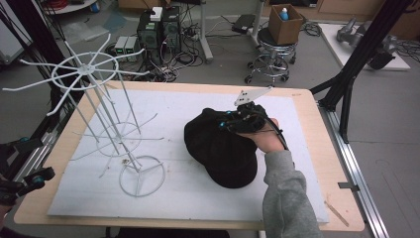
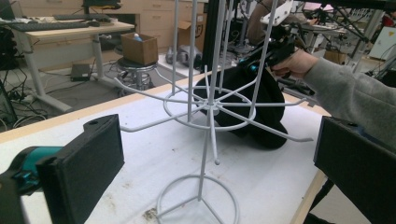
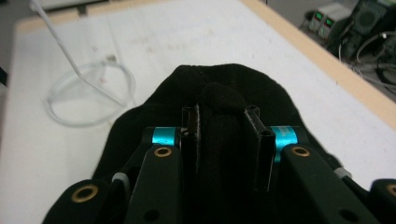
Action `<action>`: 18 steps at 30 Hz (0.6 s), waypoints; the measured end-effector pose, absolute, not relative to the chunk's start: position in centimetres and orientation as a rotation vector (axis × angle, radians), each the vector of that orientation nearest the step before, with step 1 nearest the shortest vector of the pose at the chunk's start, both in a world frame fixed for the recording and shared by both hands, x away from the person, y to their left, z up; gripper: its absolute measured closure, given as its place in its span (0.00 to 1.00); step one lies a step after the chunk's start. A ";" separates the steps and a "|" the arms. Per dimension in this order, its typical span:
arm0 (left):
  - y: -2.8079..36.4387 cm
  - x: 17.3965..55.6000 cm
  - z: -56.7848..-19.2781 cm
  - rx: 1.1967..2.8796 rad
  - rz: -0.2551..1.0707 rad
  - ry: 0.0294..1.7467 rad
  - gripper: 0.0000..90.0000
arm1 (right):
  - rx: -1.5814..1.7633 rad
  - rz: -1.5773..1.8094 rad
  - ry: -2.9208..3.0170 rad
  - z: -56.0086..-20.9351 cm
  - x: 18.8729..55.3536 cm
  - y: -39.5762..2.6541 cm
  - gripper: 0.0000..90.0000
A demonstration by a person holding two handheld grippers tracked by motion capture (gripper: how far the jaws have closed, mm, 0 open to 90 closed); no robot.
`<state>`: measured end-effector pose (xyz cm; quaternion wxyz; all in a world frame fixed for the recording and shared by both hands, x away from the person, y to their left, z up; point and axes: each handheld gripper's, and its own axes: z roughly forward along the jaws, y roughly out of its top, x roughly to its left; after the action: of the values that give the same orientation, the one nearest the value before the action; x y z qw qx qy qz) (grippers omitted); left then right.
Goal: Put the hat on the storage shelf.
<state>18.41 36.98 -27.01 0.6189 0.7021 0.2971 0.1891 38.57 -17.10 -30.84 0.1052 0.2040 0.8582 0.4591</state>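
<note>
Black cap (image 1: 223, 148) pinched in right gripper (image 3: 227, 140) – part-lifted off white board (image 1: 188, 198), left gripper (image 2: 210, 163) released, facing wire rack (image 2: 210, 107)

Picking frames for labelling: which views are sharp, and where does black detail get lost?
High view: evenly lit, slightly soft; black cap shows little texture. Left claw view: white rack sharp, near jaws blurred. Right claw view: right claw merges into the cap, the background is soft.

Landmark: wire rack (image 1: 106, 124), standing on the mat (image 1: 188, 198) at its left part.
Hat (image 1: 220, 146): on the mat, right of the rack.
Right gripper (image 1: 233, 121): on the hat's far side, right of the rack.
Left gripper (image 1: 22, 181): left of the rack, off the table's (image 1: 317, 119) near-left corner.
</note>
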 end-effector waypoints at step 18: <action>36.9 18.5 -27.1 1.618 0.441 0.696 0.02 | 0.435 1.399 2.463 -22.4 35.7 -16.8 0.80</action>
<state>18.47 36.85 -27.06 0.6154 0.7024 0.3022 0.1913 35.68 -16.77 -22.44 0.1376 0.1502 0.8513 0.4835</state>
